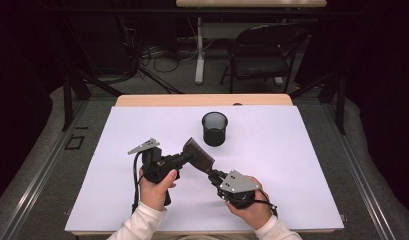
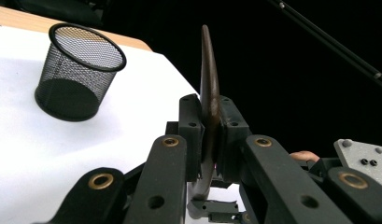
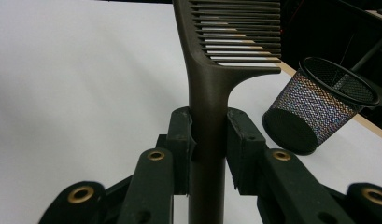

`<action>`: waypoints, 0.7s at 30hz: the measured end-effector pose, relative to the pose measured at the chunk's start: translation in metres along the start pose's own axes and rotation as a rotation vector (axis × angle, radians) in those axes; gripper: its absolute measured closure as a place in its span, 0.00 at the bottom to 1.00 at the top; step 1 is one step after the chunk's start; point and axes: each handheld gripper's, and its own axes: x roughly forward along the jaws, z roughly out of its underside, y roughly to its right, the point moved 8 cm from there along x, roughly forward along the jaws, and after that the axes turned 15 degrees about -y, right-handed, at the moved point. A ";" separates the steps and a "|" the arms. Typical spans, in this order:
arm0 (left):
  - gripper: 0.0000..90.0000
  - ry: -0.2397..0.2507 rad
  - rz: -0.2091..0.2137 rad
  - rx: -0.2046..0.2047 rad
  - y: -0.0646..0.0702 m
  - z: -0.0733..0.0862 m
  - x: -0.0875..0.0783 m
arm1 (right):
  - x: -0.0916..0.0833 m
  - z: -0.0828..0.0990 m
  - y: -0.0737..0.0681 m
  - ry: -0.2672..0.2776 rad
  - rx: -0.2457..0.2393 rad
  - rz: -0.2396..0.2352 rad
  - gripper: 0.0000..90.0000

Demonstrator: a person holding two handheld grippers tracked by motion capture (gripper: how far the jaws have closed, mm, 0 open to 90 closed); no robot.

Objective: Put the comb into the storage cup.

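You have the comb [image 1: 198, 155] off the counter, held between your two tools, just in front of the mesh cup [image 1: 214, 128] and a little to its left. Your right tool [image 1: 215, 176] is clamped on the handle: in the right gripper view the pads press both sides of the comb's stem [image 3: 207, 107], with the teeth fanning out above. Your left tool [image 1: 184, 157] is closed on the comb too; in the left gripper view you see it edge-on [image 2: 209, 84], a thin dark blade squeezed between the pads (so both tools grip it at once).

The cup stands upright near the middle of the white sheet [image 1: 292, 165] that covers the counter, open mouth up, with nothing visible inside it.

As I judge it, you are in the middle of a hand-over. The pick-up is done and the second grip is on. What seems left: let one tool go, carry the comb to the cup, stand it over the rim and drop it in. Nothing has gone into the cup so far.
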 end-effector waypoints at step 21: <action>0.93 -0.002 0.013 -0.012 -0.001 0.001 0.000 | 0.001 0.001 0.000 0.000 -0.001 -0.004 0.81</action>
